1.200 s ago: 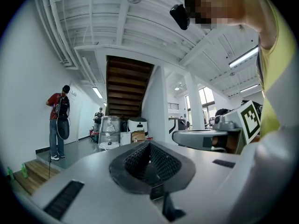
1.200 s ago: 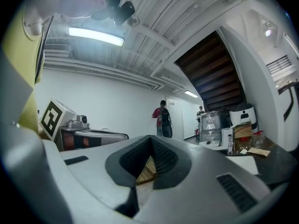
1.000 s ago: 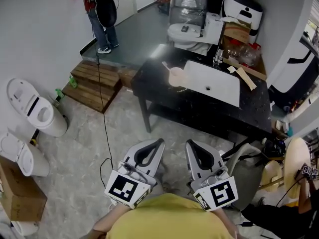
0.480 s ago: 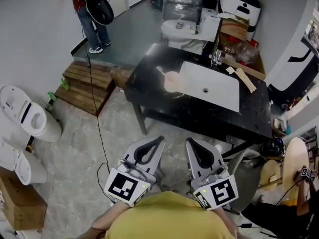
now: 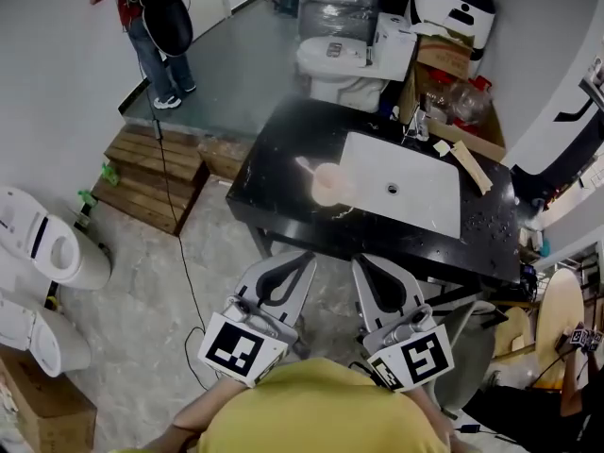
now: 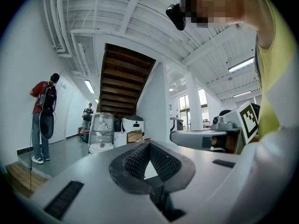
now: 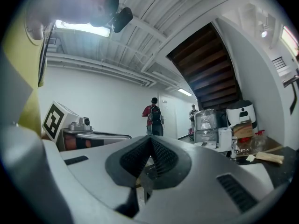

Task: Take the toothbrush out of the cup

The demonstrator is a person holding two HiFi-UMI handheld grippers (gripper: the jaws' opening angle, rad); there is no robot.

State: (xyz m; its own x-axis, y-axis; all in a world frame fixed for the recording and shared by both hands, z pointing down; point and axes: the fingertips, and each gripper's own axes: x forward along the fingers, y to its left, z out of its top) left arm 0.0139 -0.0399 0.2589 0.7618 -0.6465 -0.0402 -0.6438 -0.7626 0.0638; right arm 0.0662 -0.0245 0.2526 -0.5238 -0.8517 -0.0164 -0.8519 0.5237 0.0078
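Closer now in the head view, the black counter (image 5: 269,163) carries the pink cup (image 5: 327,185) beside the sink (image 5: 415,173). Its toothbrush (image 5: 304,165) leans away to the left, ahead of my left gripper (image 5: 303,257), slightly nearer it than my right gripper (image 5: 360,261). Left gripper view: jaws together, empty. Right gripper view: the same.

Glossy black counter (image 5: 274,159); matt pink plastic cup (image 5: 327,184); rough wooden steps (image 5: 151,173).

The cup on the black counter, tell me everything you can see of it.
The cup is small and pale pink, plastic by the look of it. It stands upright, mouth open, on the black counter, right beside the left edge of the white sink. A pale toothbrush leans out of it toward the far left. Nothing else touches it.
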